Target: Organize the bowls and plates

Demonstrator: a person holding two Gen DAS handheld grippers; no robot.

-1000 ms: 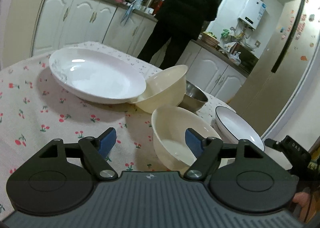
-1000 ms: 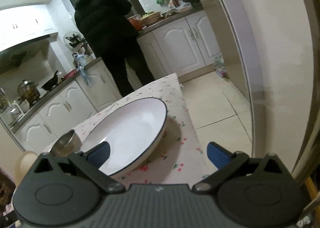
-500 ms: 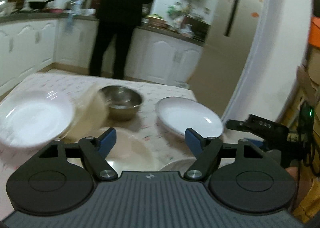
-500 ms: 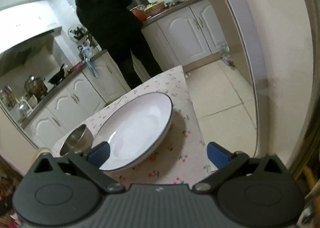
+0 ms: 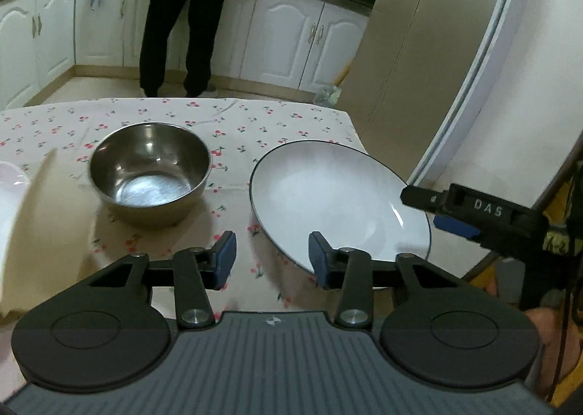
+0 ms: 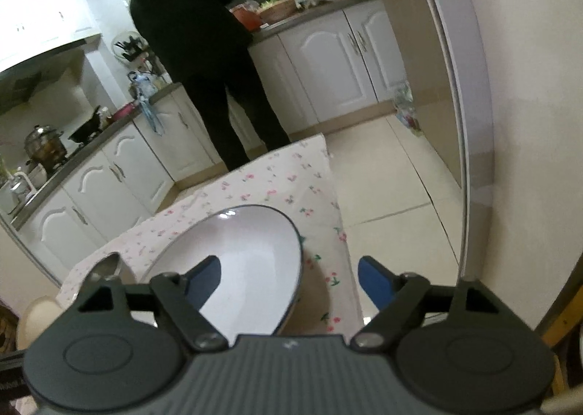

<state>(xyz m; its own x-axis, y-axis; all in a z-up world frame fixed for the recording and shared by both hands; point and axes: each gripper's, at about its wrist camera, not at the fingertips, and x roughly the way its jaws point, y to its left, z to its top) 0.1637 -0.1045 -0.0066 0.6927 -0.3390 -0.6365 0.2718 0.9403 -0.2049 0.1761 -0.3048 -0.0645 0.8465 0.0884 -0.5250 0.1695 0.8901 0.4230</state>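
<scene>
Left wrist view: our left hand-held gripper (image 5: pixel 272 257) hangs spread and empty over the cherry-print desk (image 5: pixel 255 123). The steel bowl (image 5: pixel 150 173) sits far left, the dark-rimmed white plate (image 5: pixel 339 196) just right of it, apart. The right hand-held gripper (image 5: pixel 442 209) reaches in at the plate's right rim; a cream bowl (image 5: pixel 22 233) blurs at the left edge.

Right wrist view: our right hand-held gripper (image 6: pixel 289 278) is spread wide, its left finger over the plate (image 6: pixel 247 254), its right finger outside the near rim. We'd straddle the rim squarely, pinch deep and lift level, since glazed plates likely slip.
</scene>
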